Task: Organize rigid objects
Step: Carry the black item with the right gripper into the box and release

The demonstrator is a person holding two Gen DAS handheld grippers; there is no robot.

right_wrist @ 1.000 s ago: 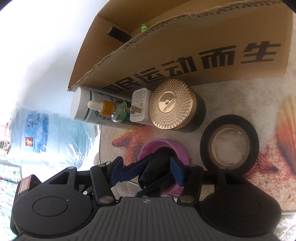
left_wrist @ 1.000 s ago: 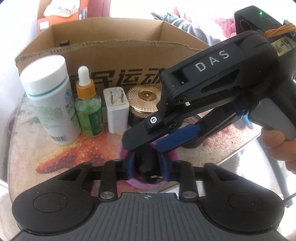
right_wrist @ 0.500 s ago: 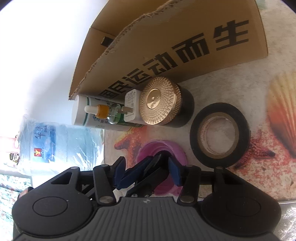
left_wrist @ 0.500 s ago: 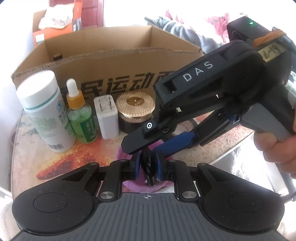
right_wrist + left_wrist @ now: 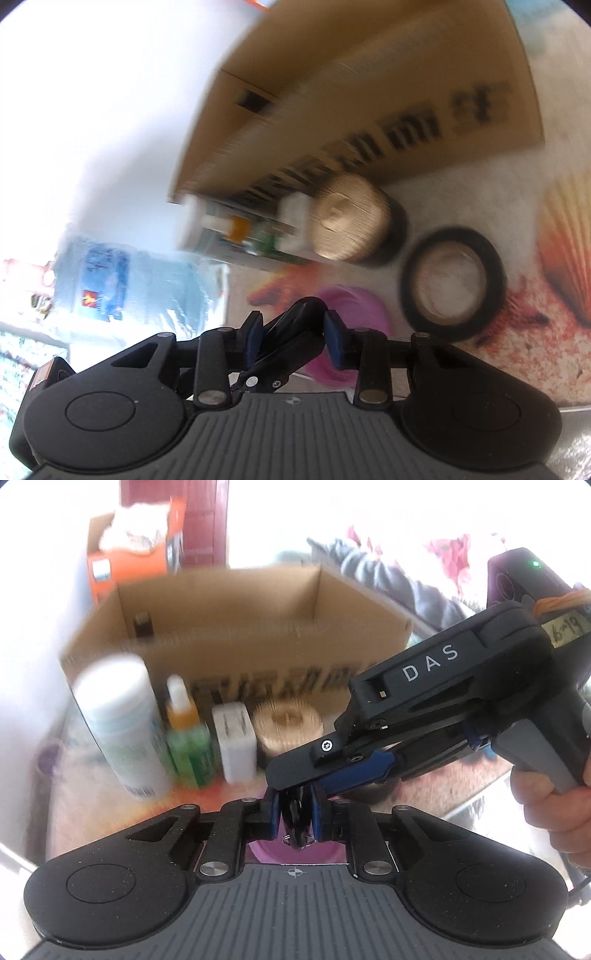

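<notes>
The cardboard box [image 5: 229,627] is standing open behind a row of bottles, waiting for items. The left gripper [image 5: 295,814] is clamping a small dark object [image 5: 295,821] just above the pink dish [image 5: 291,853], likely for boxing. The right gripper [image 5: 293,341] is closing around the left gripper's tip, gripping nothing itself.

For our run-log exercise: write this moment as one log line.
left gripper: shut on black clip | right gripper: closing around that clip | pink dish: below

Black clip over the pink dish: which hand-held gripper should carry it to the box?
Left hand-held gripper: it is shut on the black clip. The right hand-held gripper is closing around the left's fingers.
</notes>
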